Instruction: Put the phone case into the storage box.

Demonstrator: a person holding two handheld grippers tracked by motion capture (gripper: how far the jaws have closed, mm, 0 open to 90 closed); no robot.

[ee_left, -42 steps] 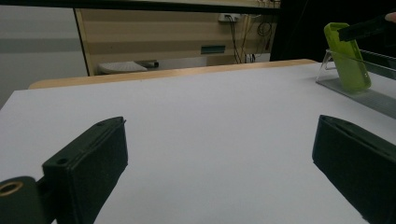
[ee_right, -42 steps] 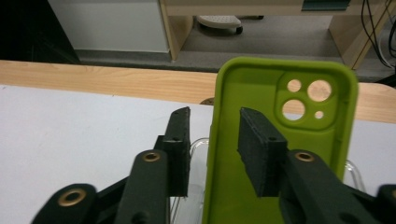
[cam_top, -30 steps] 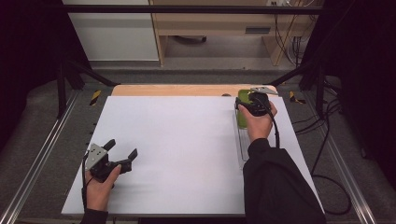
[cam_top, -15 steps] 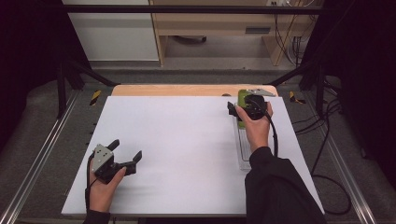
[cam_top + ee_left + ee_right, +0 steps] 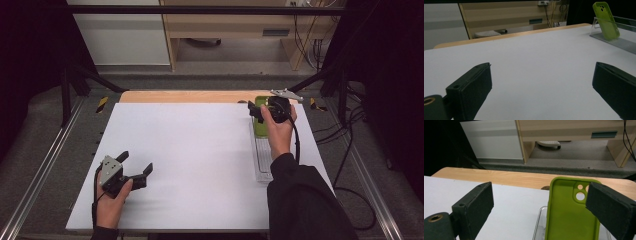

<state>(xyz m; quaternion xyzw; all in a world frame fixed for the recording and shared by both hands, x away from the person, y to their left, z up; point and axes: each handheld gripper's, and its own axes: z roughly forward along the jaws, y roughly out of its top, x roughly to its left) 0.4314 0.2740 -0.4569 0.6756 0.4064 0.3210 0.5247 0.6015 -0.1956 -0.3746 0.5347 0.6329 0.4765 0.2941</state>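
Observation:
A lime-green phone case (image 5: 259, 126) leans upright on a clear plastic stand (image 5: 263, 159) at the right side of the white table (image 5: 200, 150). My right gripper (image 5: 264, 109) hovers over the case's top, open. In the right gripper view the phone case (image 5: 569, 215) stands between the wide-apart jaws of the right gripper (image 5: 540, 195), close to the right jaw, with its hollow side and camera holes facing me. My left gripper (image 5: 136, 163) rests open near the front left of the table, nothing between its jaws. From the left gripper (image 5: 542, 72) the phone case (image 5: 606, 21) shows far off.
A wooden strip (image 5: 185, 96) borders the table's far edge. Metal rails (image 5: 45, 170) run along both sides, and cables (image 5: 345, 145) trail on the right. A white cabinet (image 5: 120, 35) and wooden furniture stand beyond the table.
My right gripper dipped slightly toward the near-left, then came back over the case's top. The left gripper drifted a little toward the front edge, still open.

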